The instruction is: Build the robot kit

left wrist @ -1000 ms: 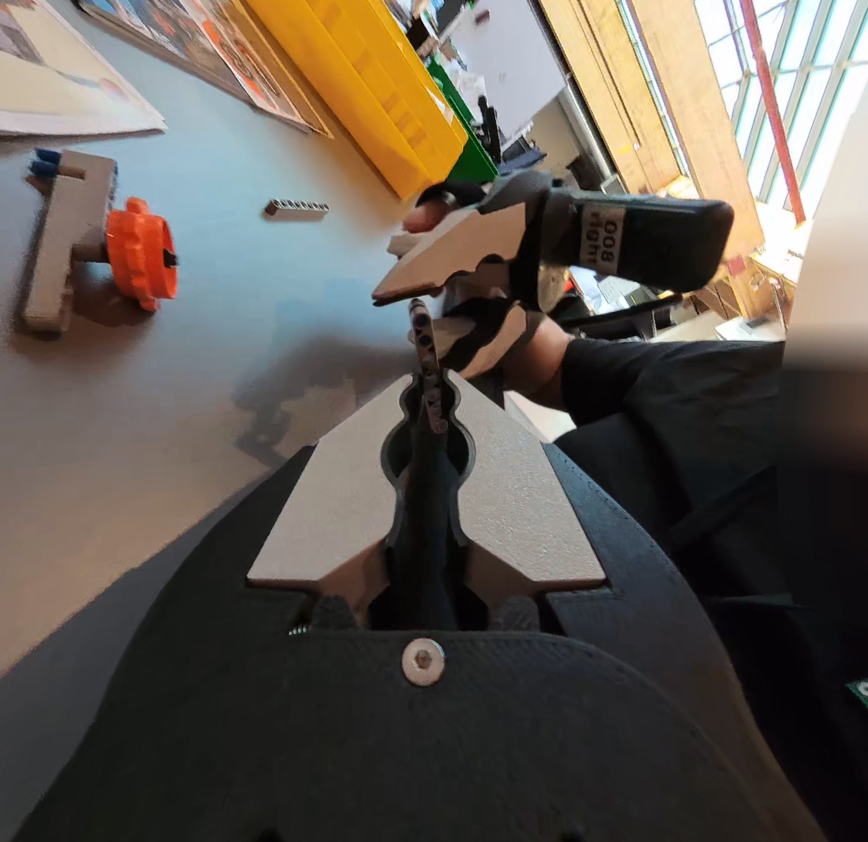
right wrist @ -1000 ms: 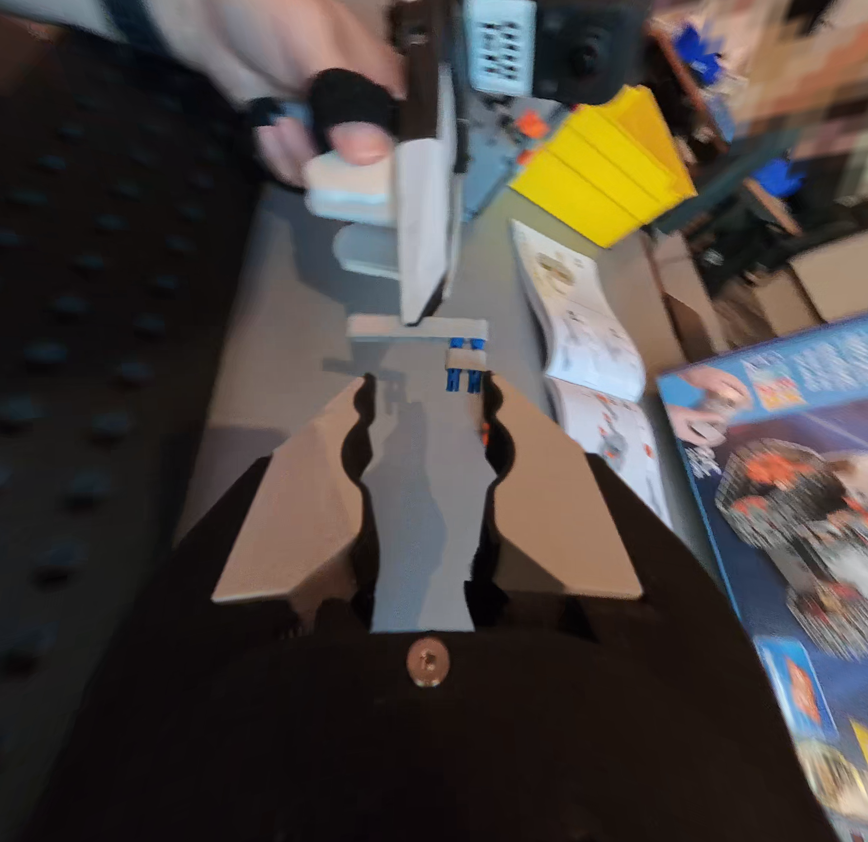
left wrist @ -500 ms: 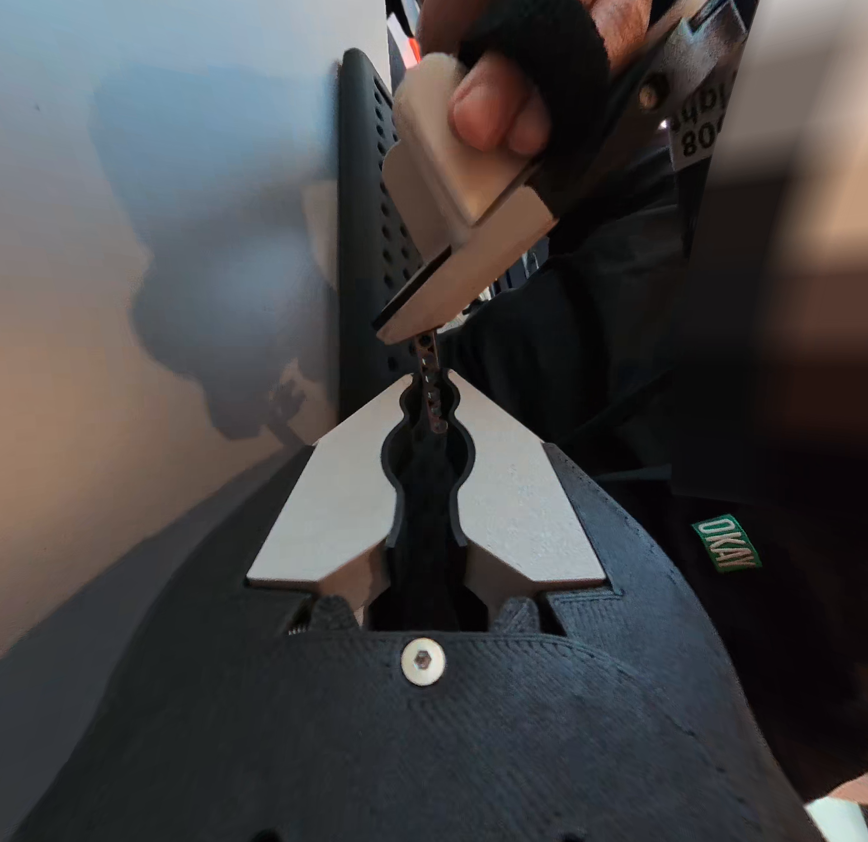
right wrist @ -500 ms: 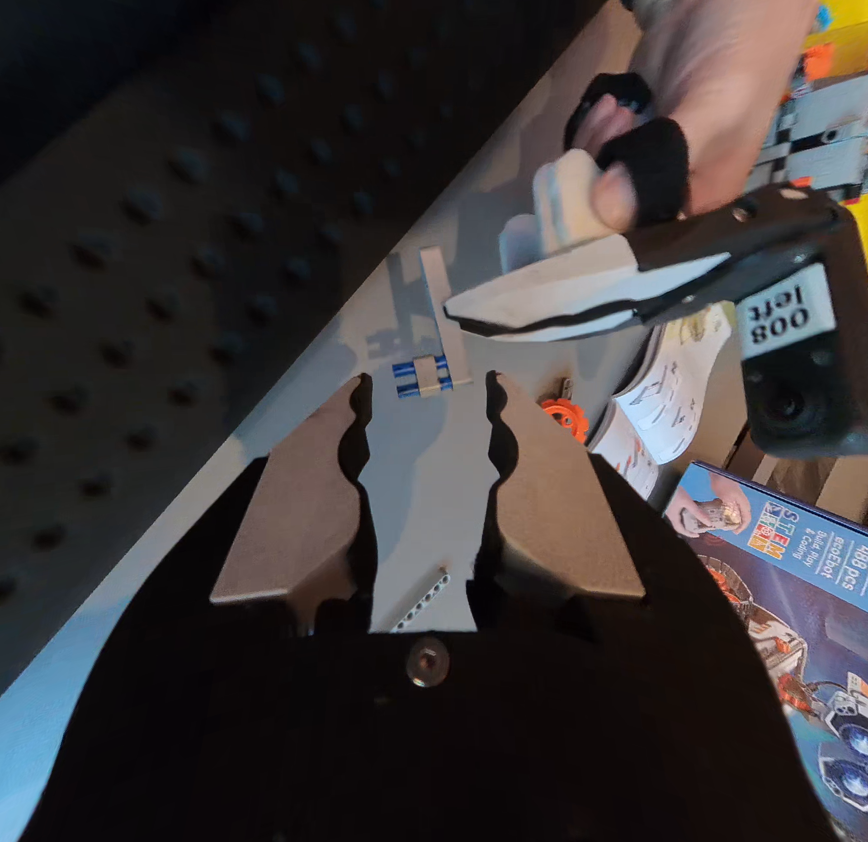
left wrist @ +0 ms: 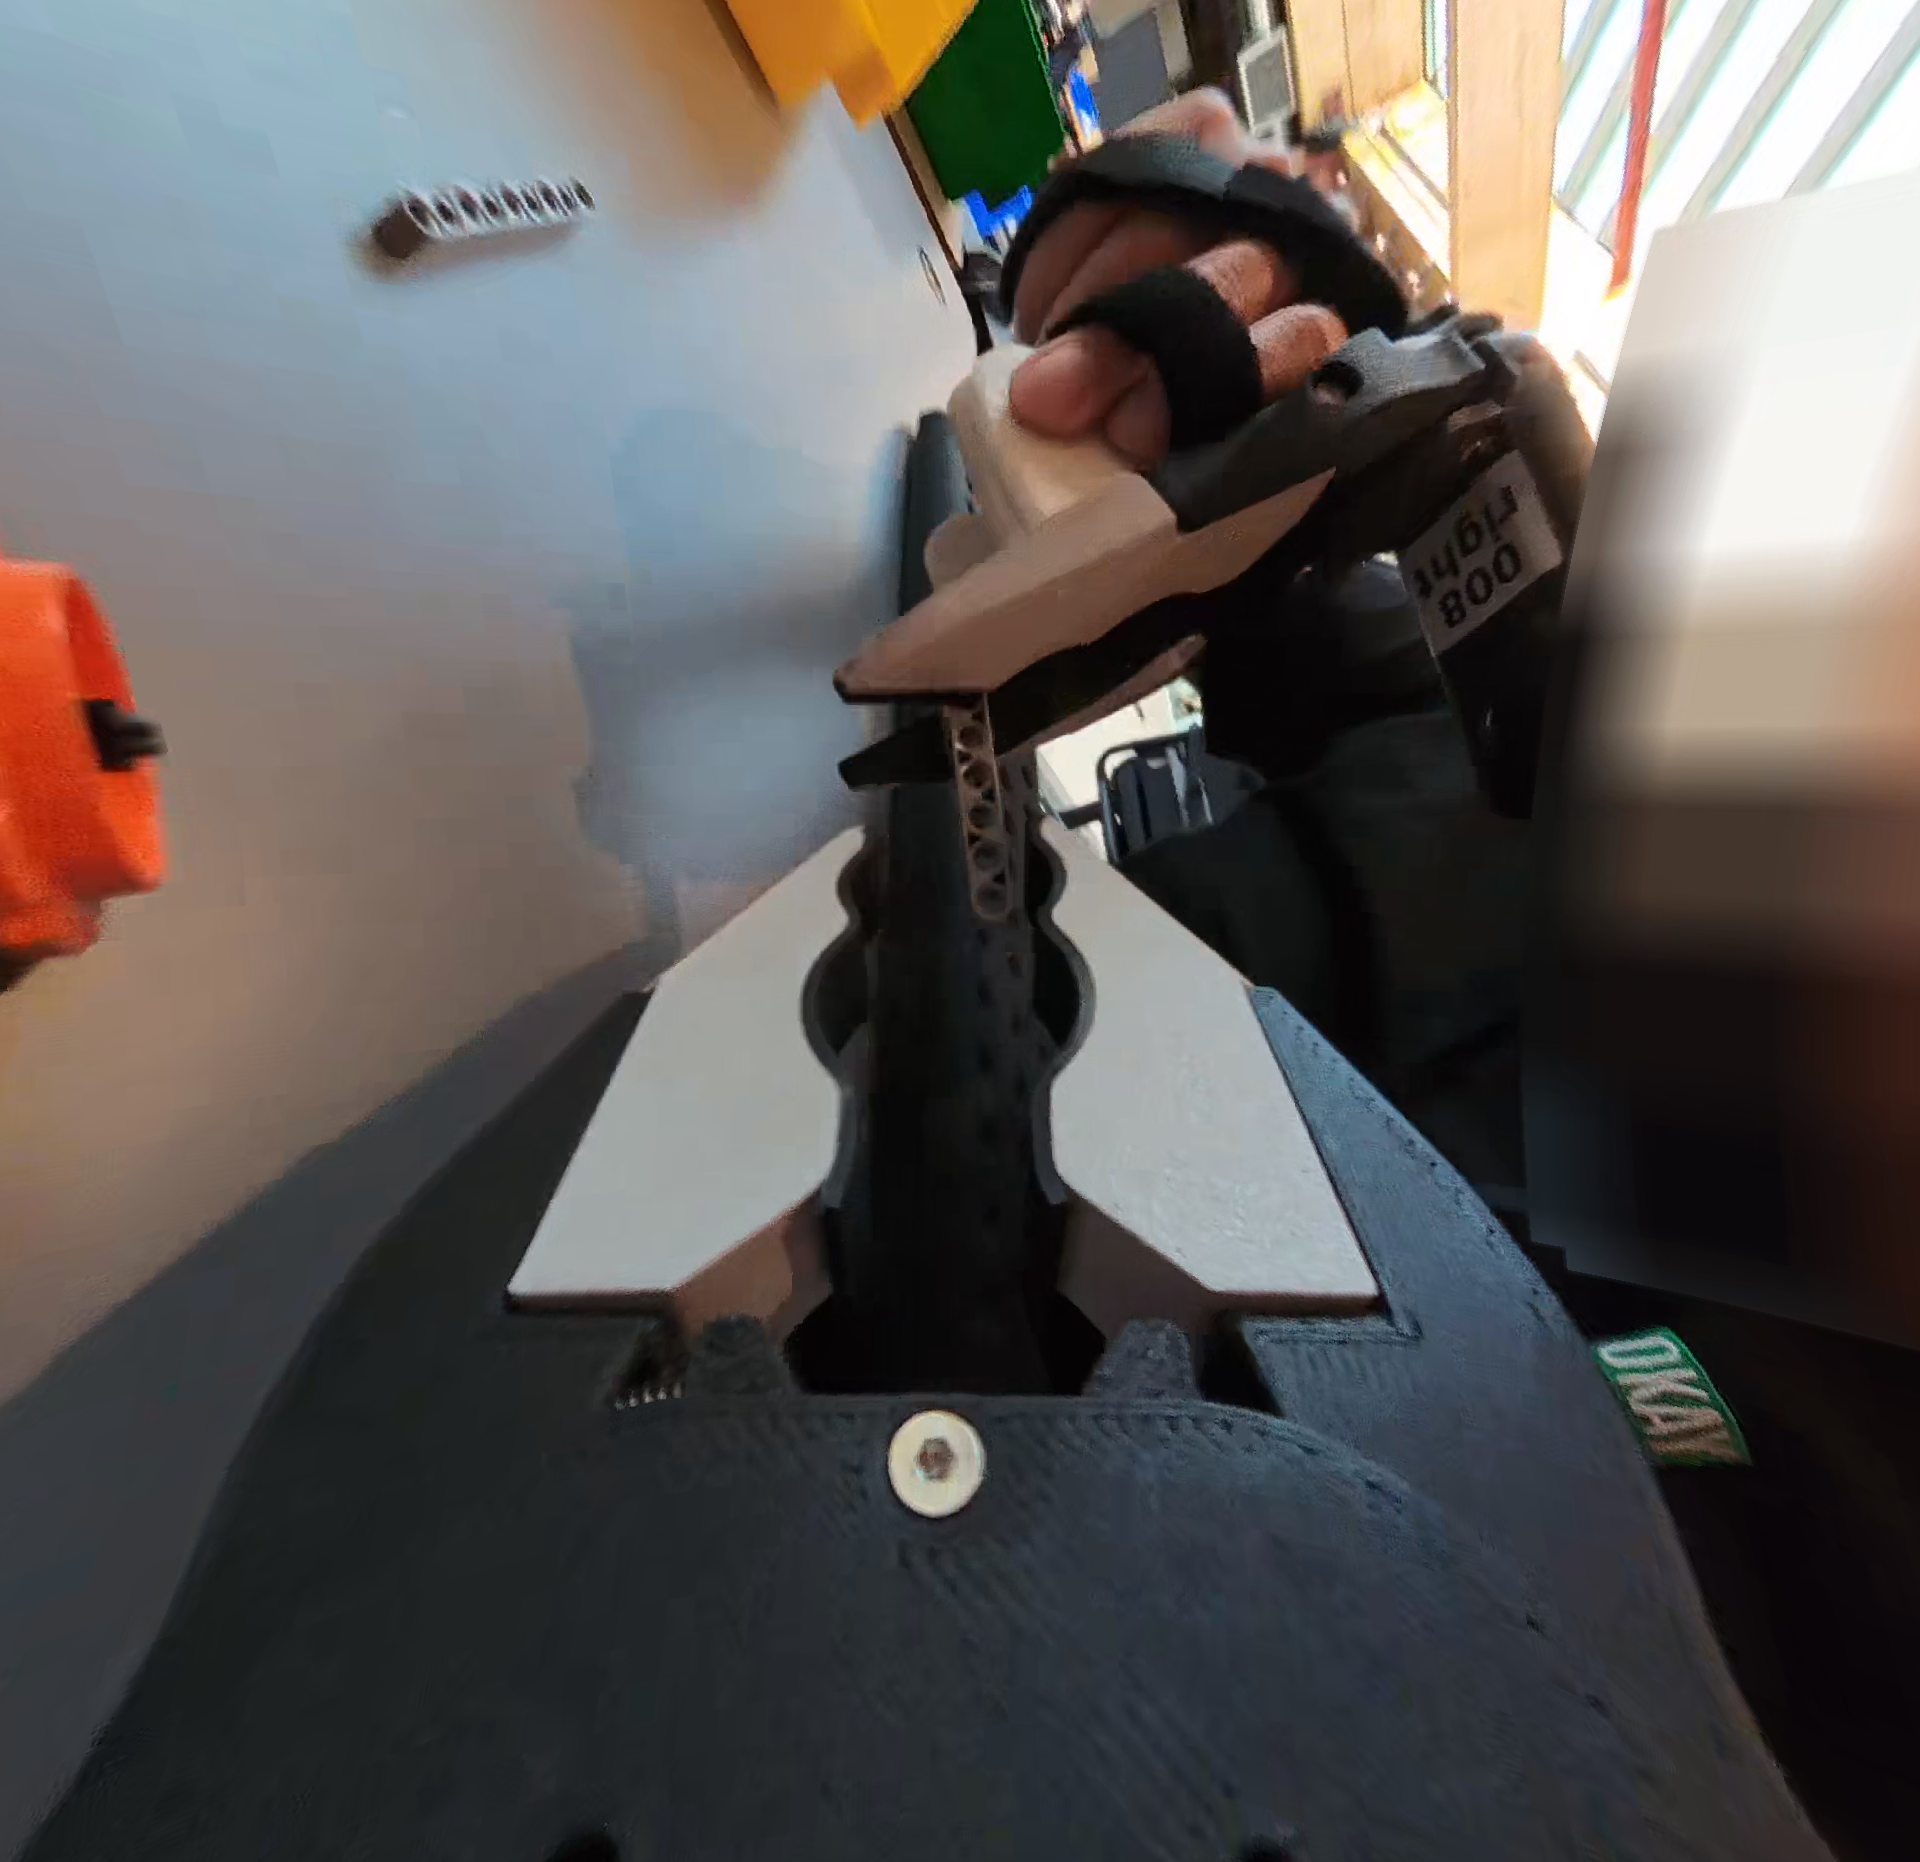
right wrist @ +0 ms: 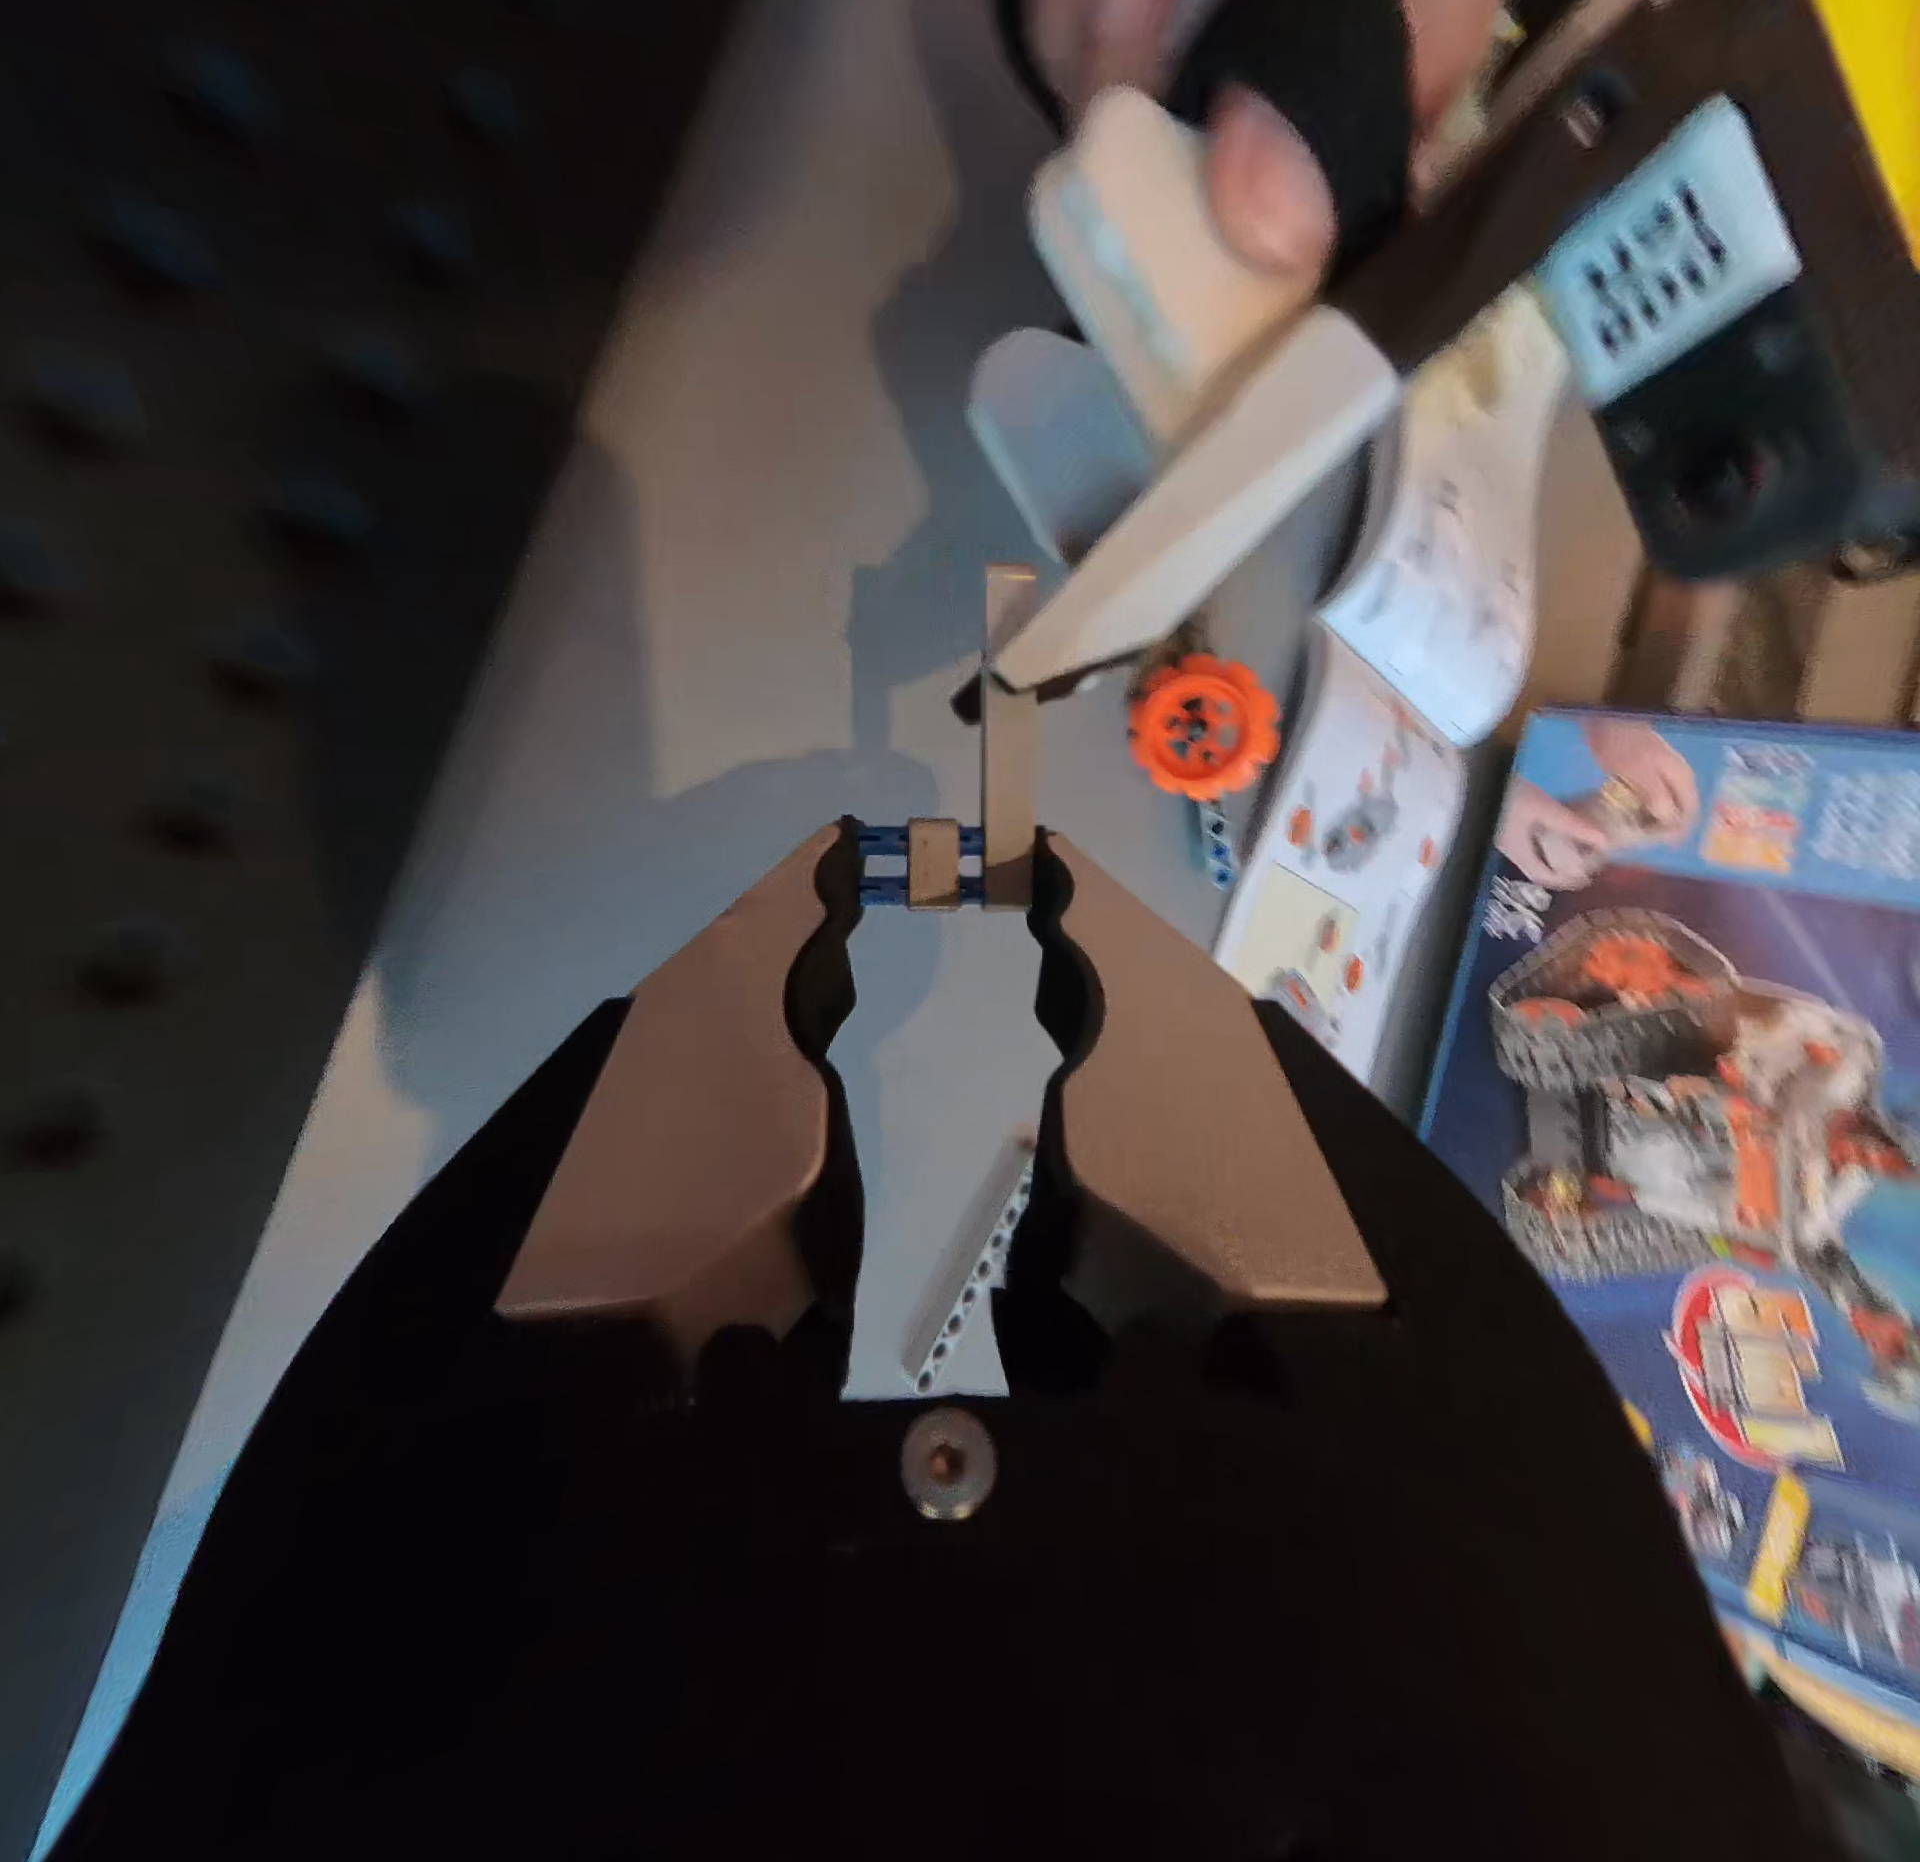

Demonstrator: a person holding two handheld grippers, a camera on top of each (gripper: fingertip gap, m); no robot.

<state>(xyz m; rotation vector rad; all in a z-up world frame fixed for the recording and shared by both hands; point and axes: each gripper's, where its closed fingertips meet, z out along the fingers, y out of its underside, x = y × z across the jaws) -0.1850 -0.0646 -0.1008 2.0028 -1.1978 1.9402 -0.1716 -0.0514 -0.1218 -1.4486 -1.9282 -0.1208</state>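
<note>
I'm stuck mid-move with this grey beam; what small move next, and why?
Probably close the right gripper on the free end of the grey beam: the left gripper clamps its lower part, and its tip sits between the right one's open fingers.

Beyond the right claw (right wrist: 945, 856), an orange gear (right wrist: 1203, 725) lies on the grey counter (right wrist: 665, 524). Right of it sit an open instruction booklet (right wrist: 1382, 794) and a blue toy box (right wrist: 1704, 1064). Yellow bins (left wrist: 852, 15) stand far off.
</note>
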